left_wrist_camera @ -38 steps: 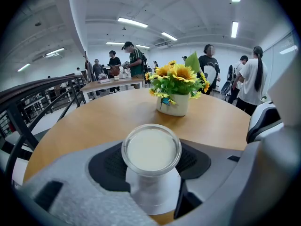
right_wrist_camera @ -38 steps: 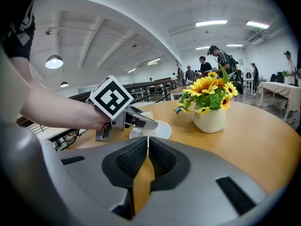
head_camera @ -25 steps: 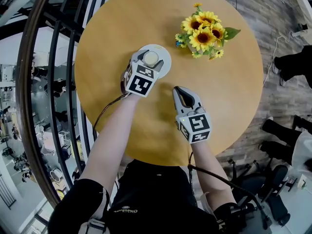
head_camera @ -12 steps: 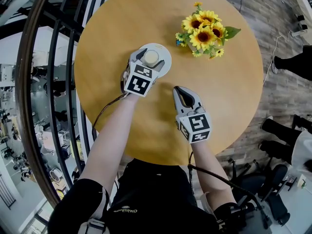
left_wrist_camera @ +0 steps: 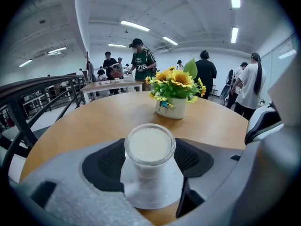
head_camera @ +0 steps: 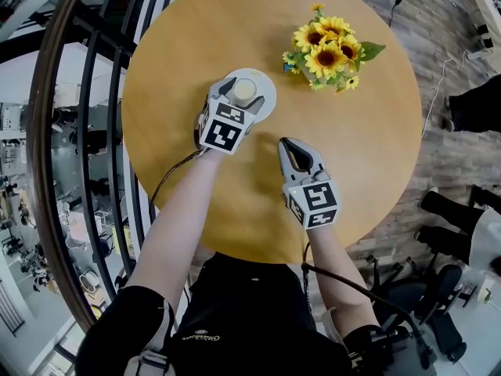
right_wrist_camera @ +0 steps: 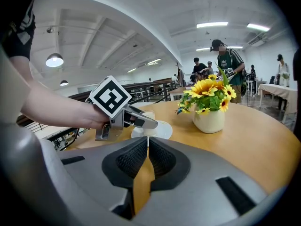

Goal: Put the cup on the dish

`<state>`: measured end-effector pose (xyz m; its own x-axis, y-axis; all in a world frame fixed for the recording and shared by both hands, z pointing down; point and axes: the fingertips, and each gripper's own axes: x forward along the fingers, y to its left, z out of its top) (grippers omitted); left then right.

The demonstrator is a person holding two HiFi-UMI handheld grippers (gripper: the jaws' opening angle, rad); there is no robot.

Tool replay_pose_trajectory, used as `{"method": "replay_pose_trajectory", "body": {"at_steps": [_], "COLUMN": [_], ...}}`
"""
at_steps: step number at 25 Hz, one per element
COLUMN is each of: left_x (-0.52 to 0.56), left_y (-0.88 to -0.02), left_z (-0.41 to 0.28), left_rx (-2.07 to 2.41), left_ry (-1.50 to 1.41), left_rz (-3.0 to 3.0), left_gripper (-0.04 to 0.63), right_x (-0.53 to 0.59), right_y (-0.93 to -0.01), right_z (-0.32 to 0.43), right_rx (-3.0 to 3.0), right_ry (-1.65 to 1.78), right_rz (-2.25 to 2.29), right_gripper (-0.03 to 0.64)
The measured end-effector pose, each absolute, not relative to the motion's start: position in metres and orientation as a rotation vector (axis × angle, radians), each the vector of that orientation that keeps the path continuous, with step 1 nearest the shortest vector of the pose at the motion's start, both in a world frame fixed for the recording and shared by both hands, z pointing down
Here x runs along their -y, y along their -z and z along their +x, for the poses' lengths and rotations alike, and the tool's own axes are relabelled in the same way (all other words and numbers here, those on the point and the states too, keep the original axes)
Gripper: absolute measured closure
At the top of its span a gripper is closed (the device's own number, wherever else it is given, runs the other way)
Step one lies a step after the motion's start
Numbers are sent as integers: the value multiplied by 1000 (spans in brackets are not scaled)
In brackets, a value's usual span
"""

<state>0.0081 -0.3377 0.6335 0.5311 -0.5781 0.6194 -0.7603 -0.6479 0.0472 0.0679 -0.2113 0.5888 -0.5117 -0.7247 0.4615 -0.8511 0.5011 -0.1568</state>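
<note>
Round wooden table (head_camera: 235,22) seen from above, sunflowers (head_camera: 327,53) at upper right. Just left of centre, a white dish (head_camera: 268,91) with the cup (head_camera: 245,92) standing upright on its middle, base down on the dish, long axis vertical.

Left gripper (head_camera: 242,98) reaching in from the lower left, one jaw on each side of the cup. In the left gripper view, cup dead centre between the dark pads, pads hard against its widest part just under the rim; by the look of it, pinching the cup, though contact hard to confirm.

Right gripper (head_camera: 293,147) lower and to the right, well apart from the dish, jaws pressed together on nothing.

Placement seemingly done. Judged next: spreading the left jaws sideways, then backing out toward the lower left, level, without nudging the cup.
</note>
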Motion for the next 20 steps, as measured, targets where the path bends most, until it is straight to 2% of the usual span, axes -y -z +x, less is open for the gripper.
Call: {"method": "replay_pose_trajectory", "body": {"at_steps": [20], "left_x": [295], "left_y": [-580], "left_z": [-4], "left_rx": [1176], "left_ry": [-738], "left_rz": [2481], "left_gripper": [285], "right_x": [181], "right_y": [-545], "right_z": [77], "right_rx": [2435], "right_ry": [-443], "right_rz": [1345], "right_gripper": [604]}}
